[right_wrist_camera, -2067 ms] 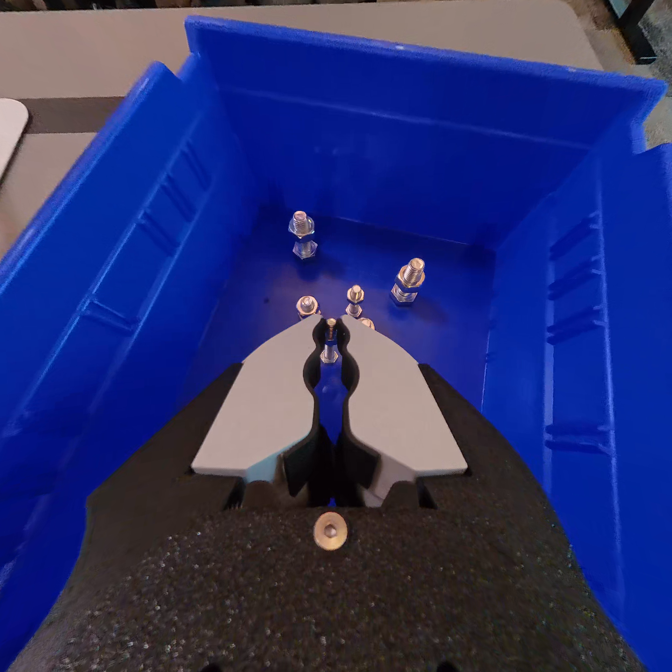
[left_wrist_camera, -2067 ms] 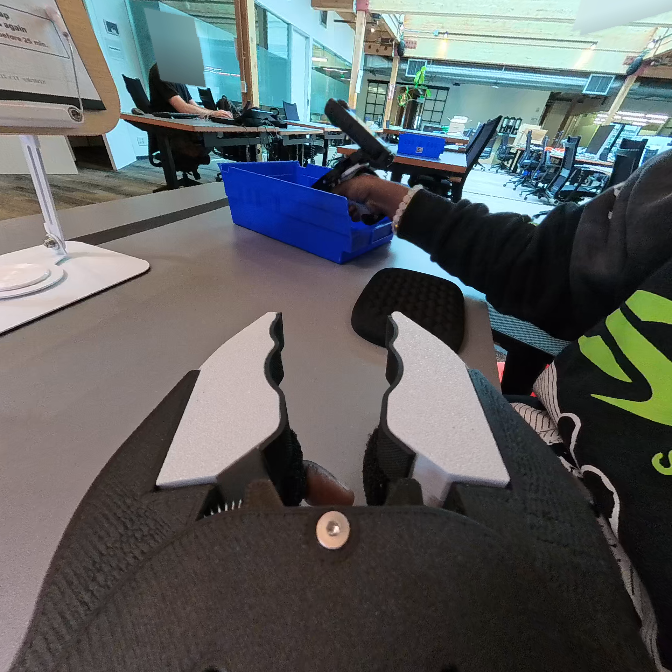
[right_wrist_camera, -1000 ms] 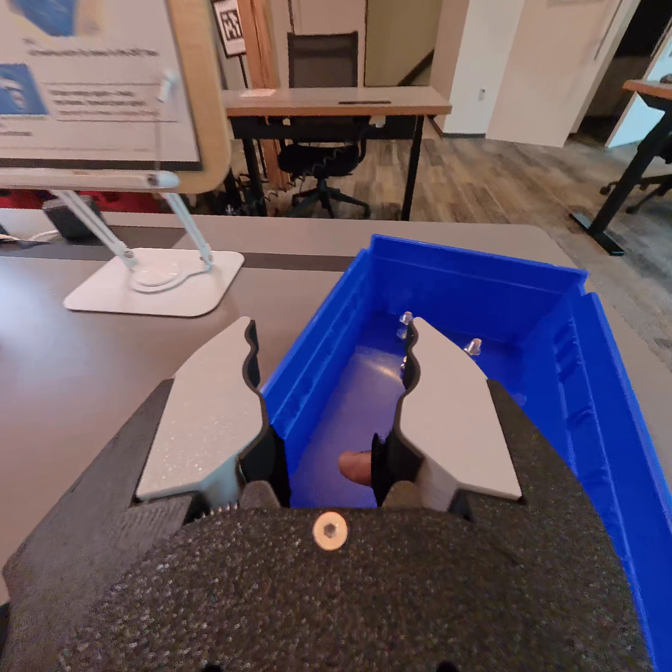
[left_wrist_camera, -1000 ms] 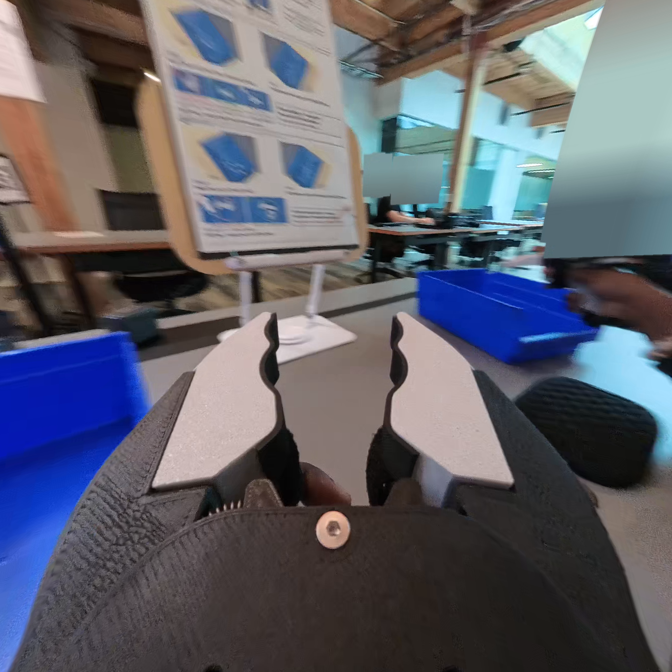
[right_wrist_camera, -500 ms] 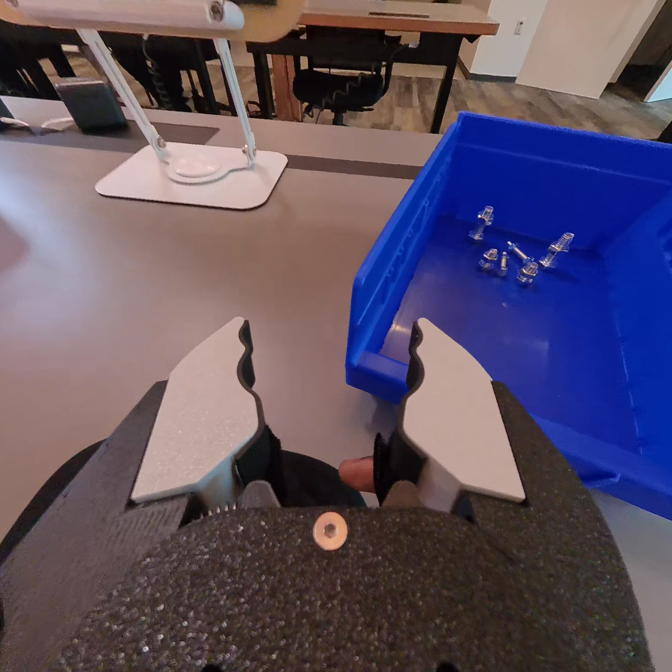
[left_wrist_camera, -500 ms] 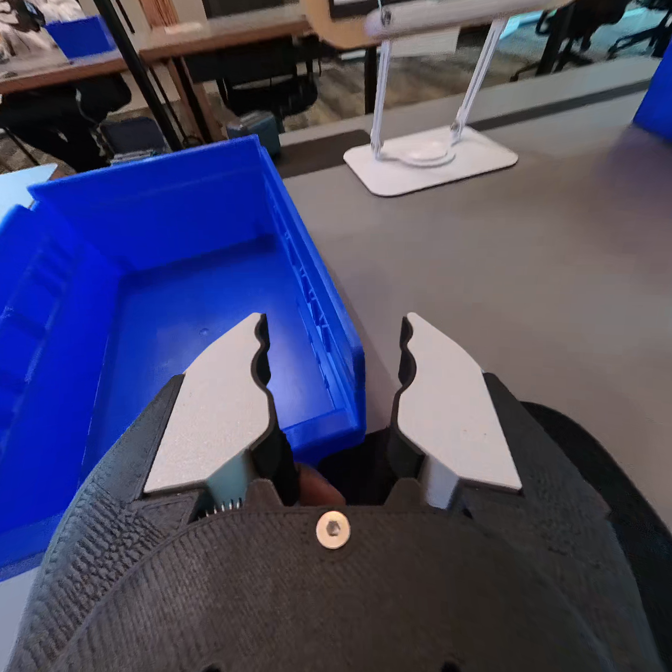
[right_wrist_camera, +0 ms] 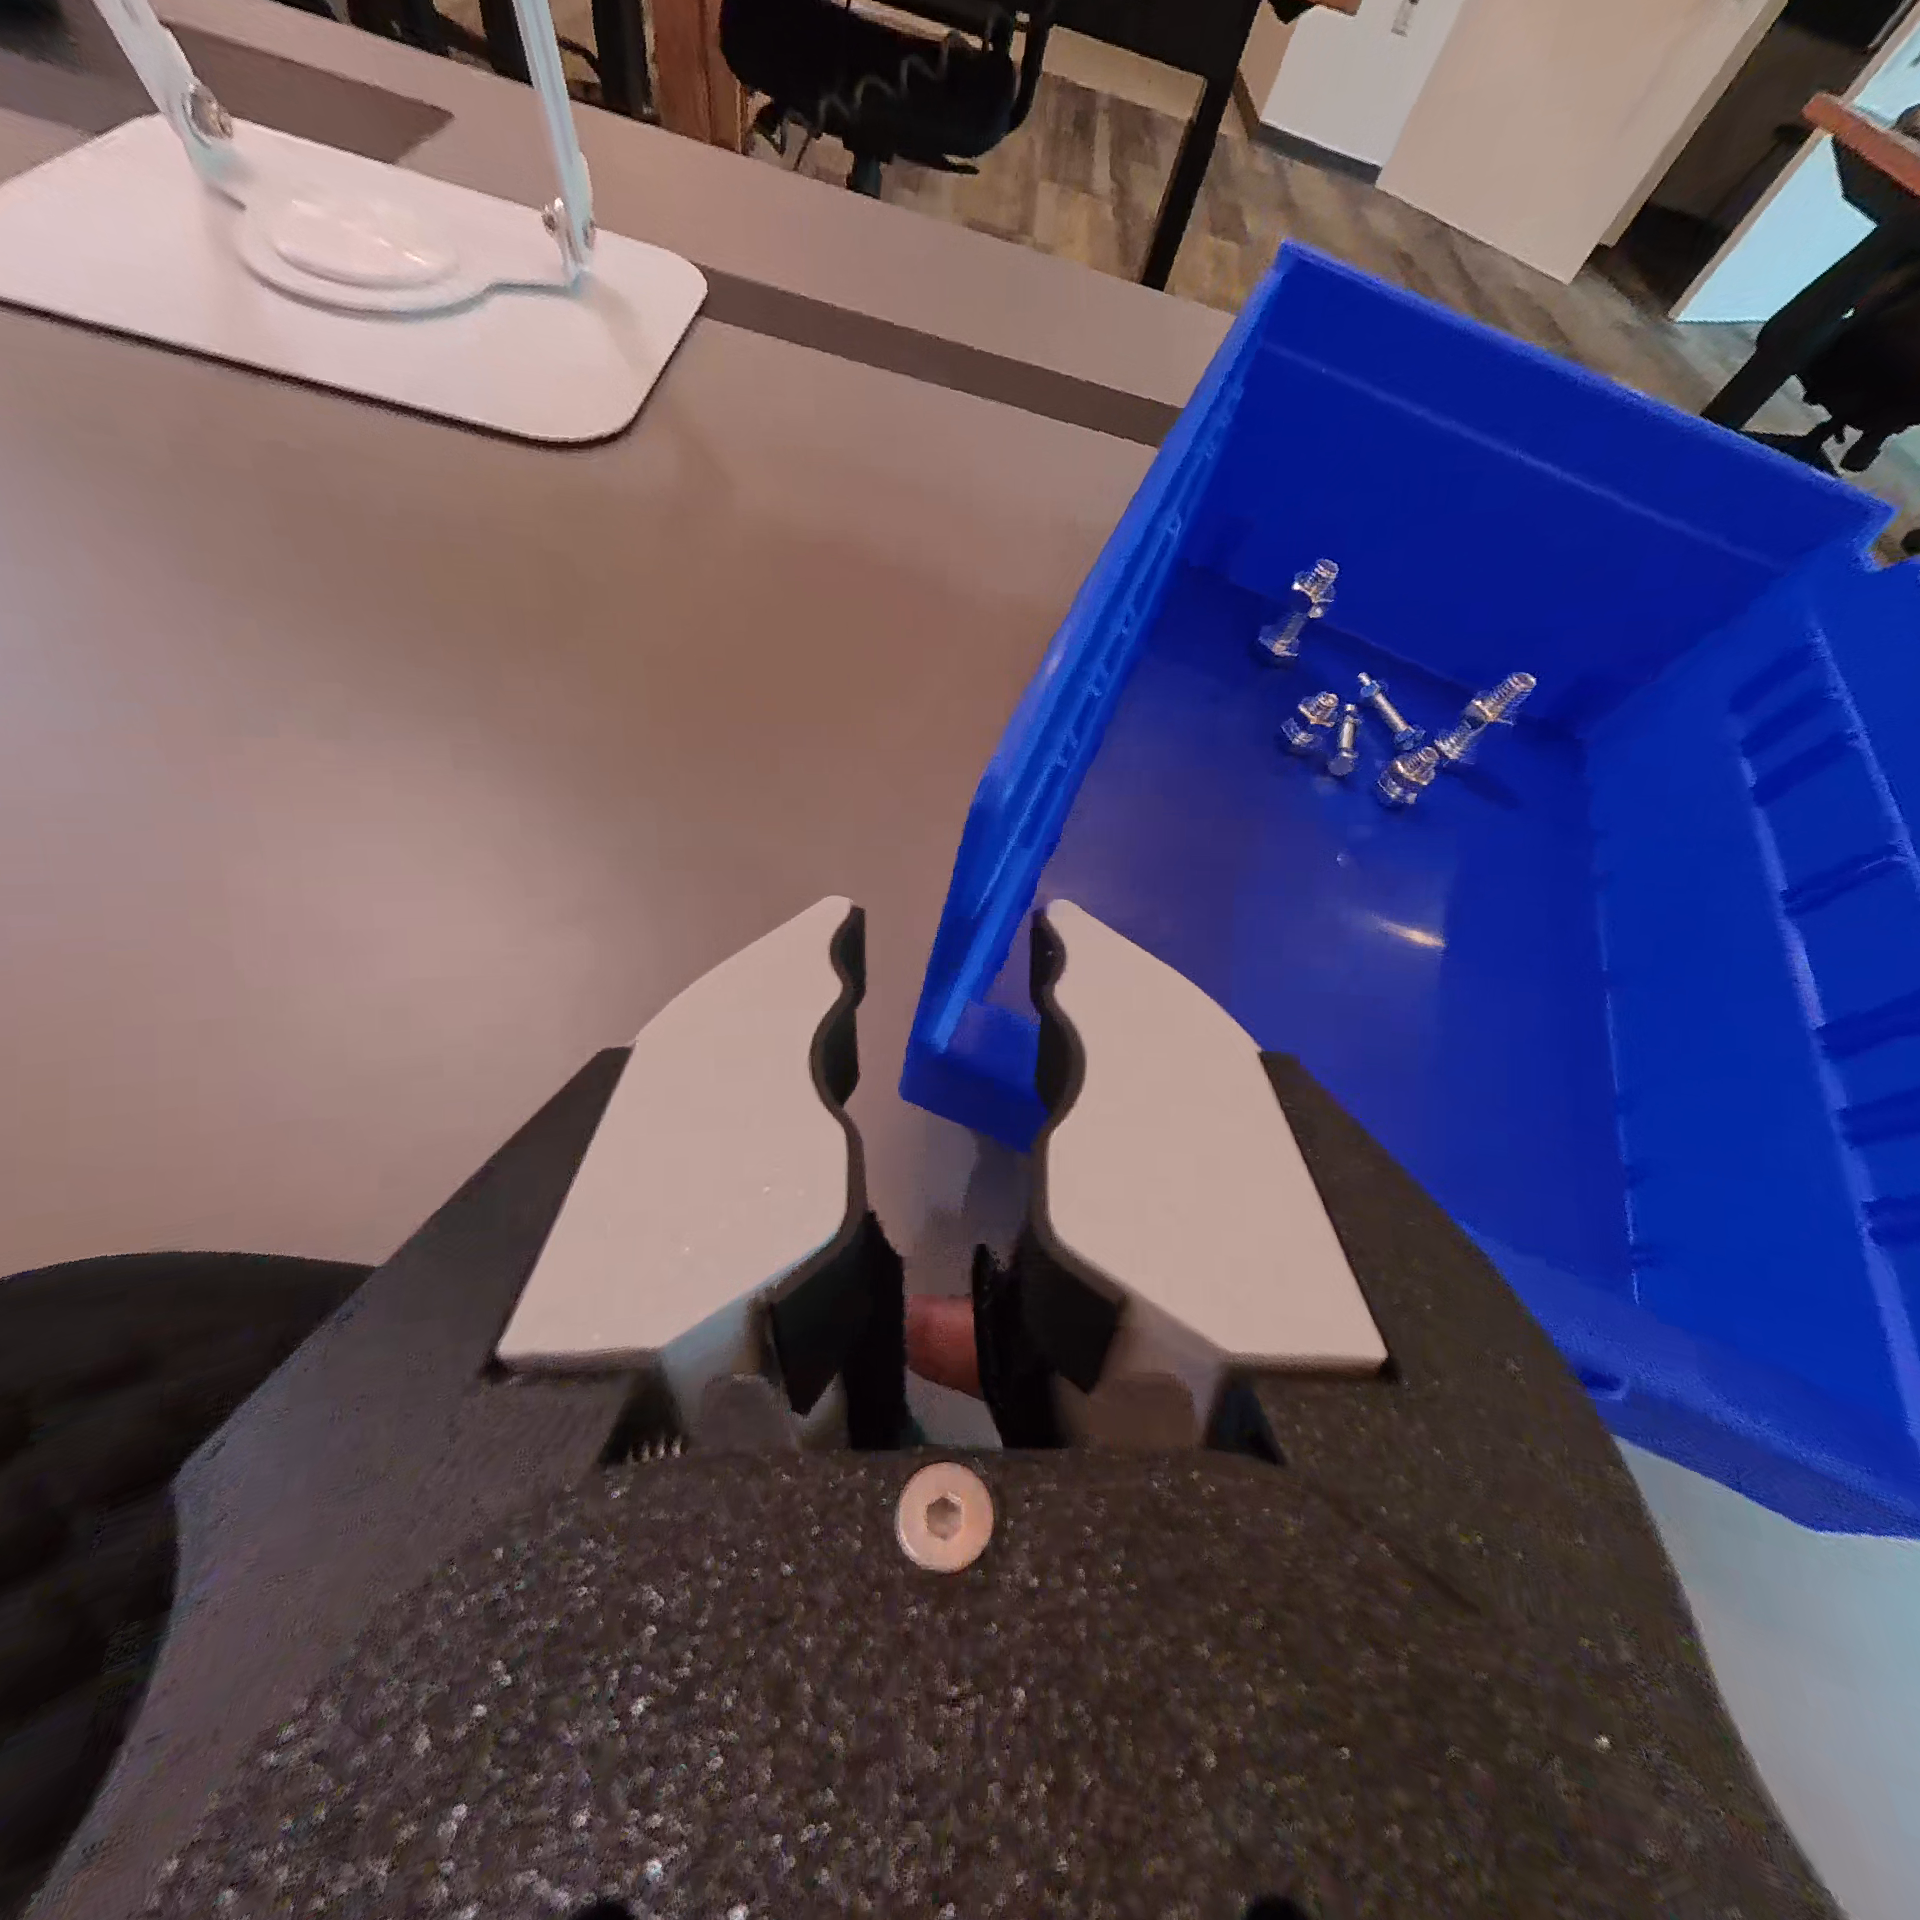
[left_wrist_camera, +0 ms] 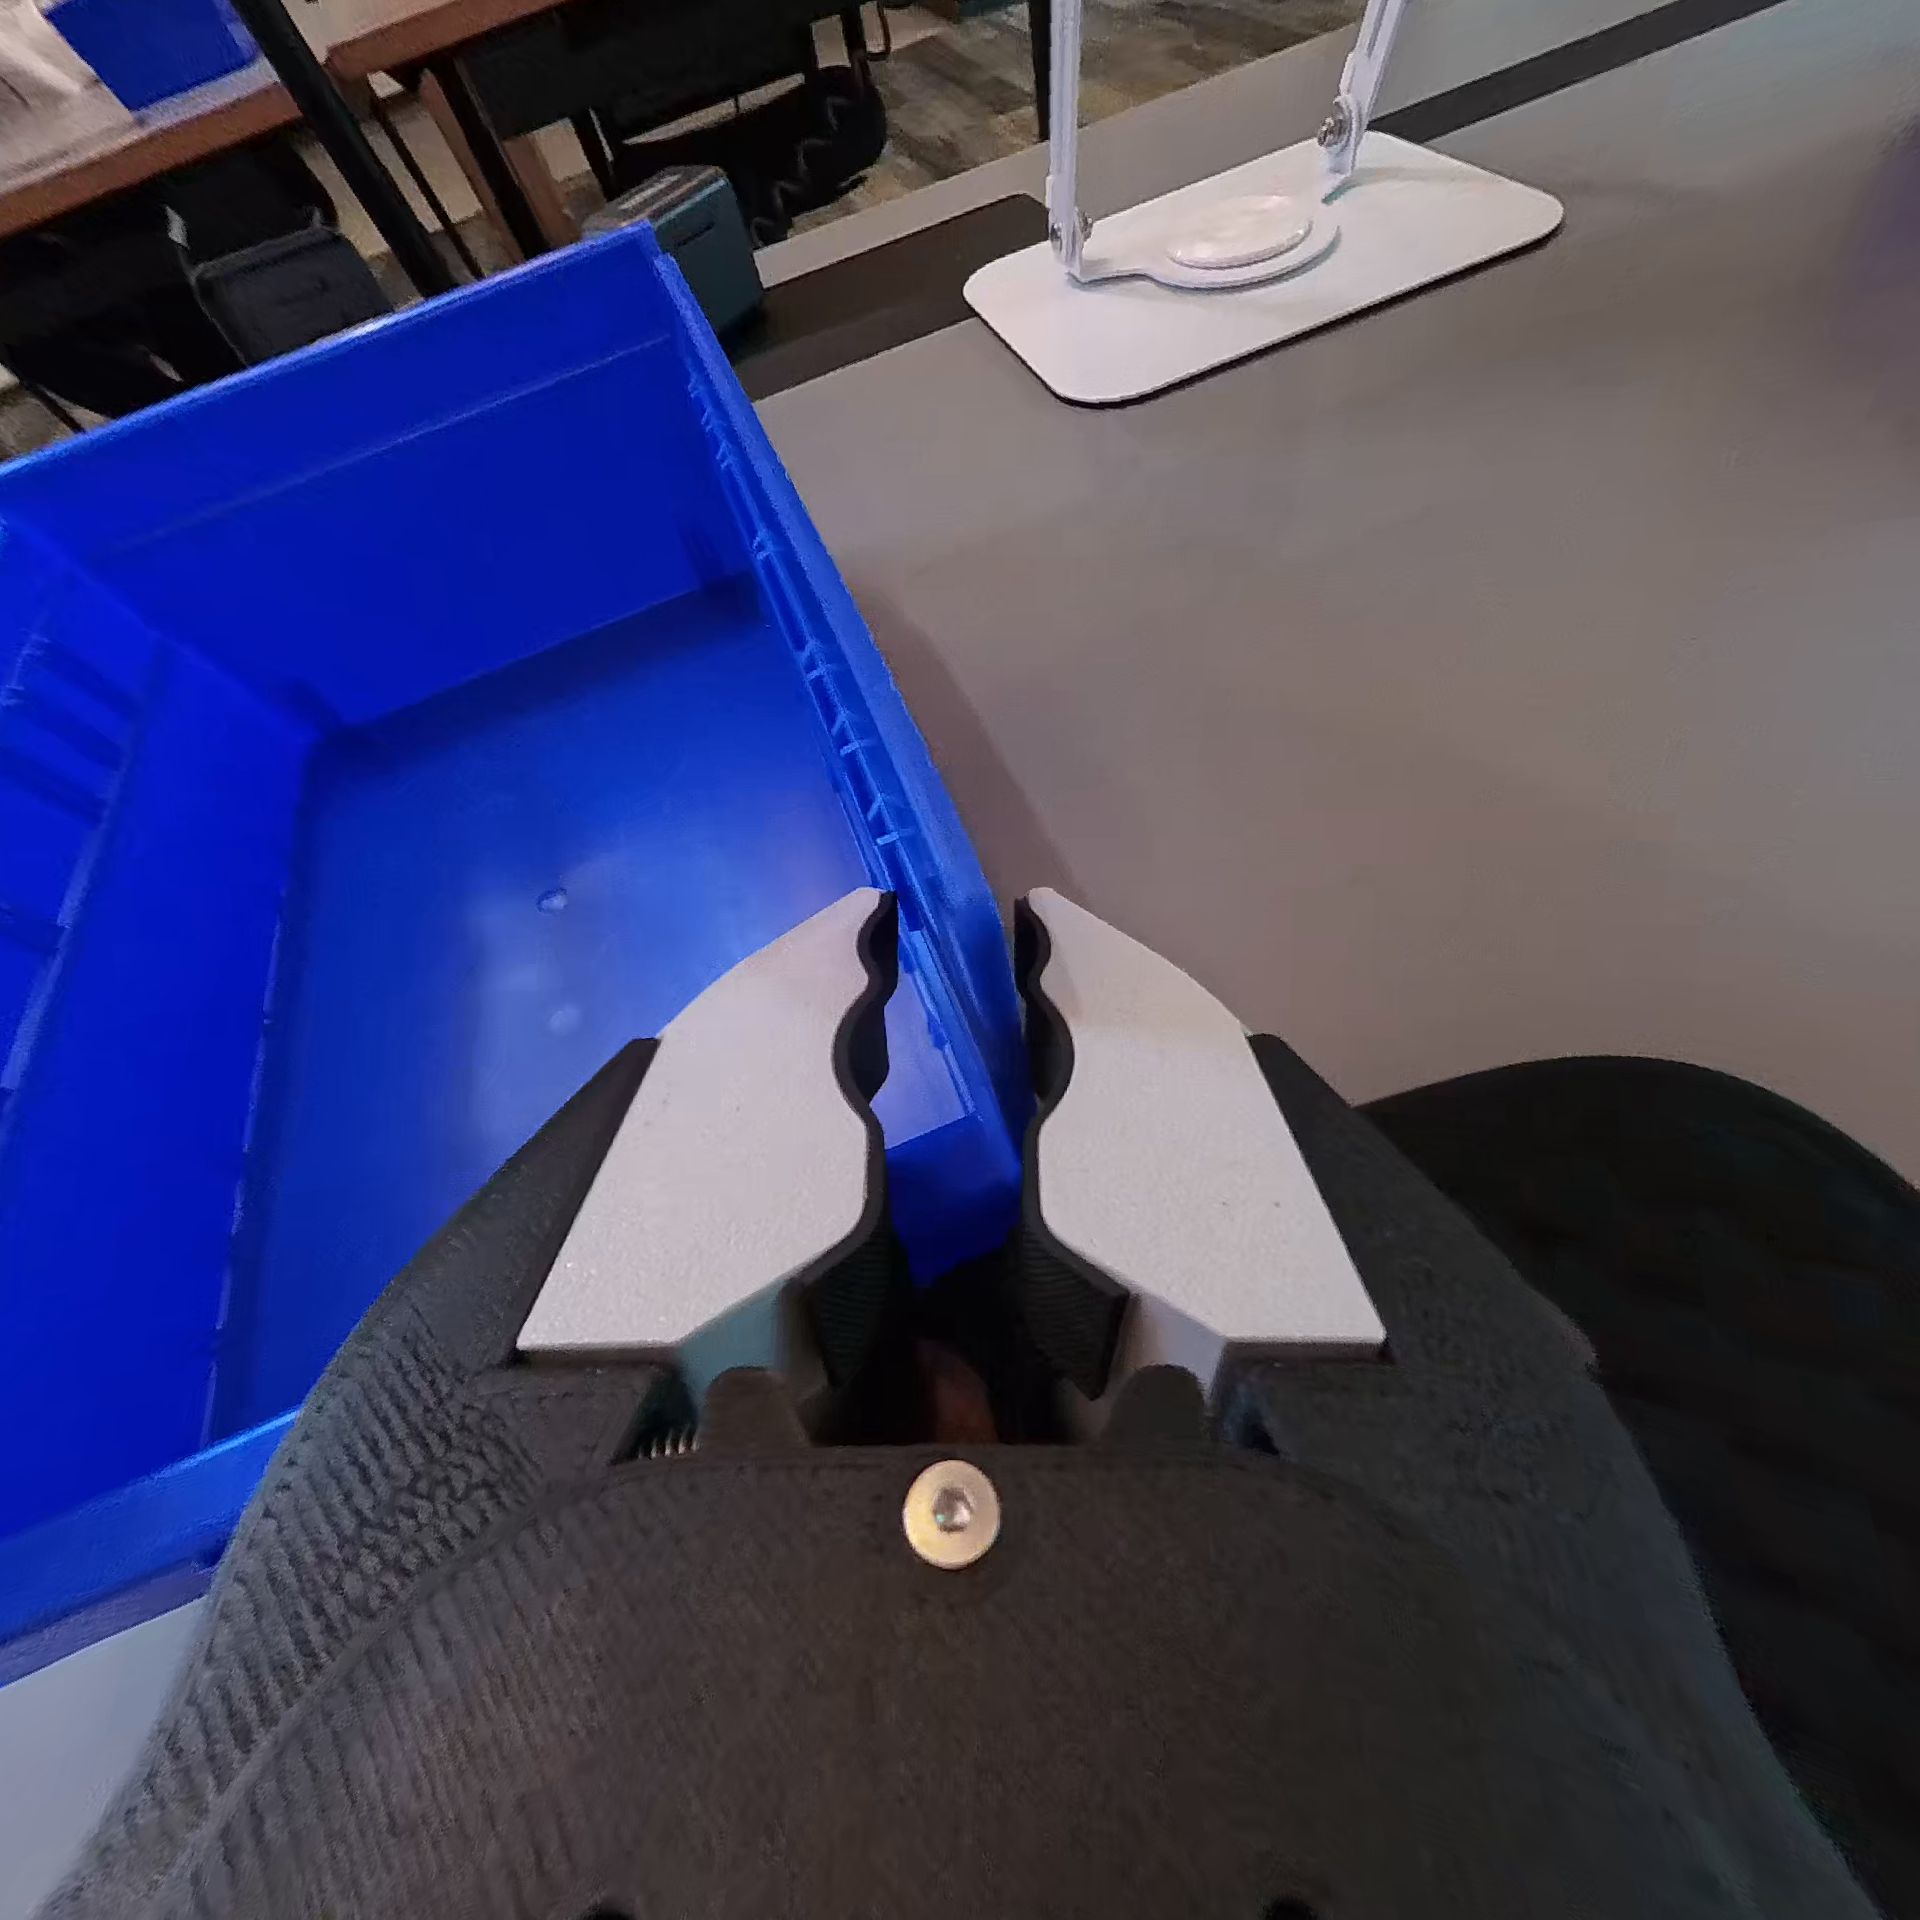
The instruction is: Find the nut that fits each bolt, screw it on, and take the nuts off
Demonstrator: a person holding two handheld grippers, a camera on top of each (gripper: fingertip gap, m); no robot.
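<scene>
The right gripper (right_wrist_camera: 943,935) hangs with its jaws partly spread and nothing between them, its tips at the near left corner of the blue bin (right_wrist_camera: 1475,499) that fills the right of the frame. The bolts with nuts (right_wrist_camera: 1387,701) lie up and to the right of the tips, clustered near the bin's far wall — most stand or lean, one thin bolt lies slantwise. This gripper looks nearer them; the bin floor before the cluster is bare.

The left gripper (left_wrist_camera: 948,925), jaws likewise partly apart and holding nothing, straddles the right wall of another blue bin (left_wrist_camera: 343,488), bare inside. To its right is open grey table (left_wrist_camera: 1455,727), then a white stand base (left_wrist_camera: 1278,270) at upper right.
</scene>
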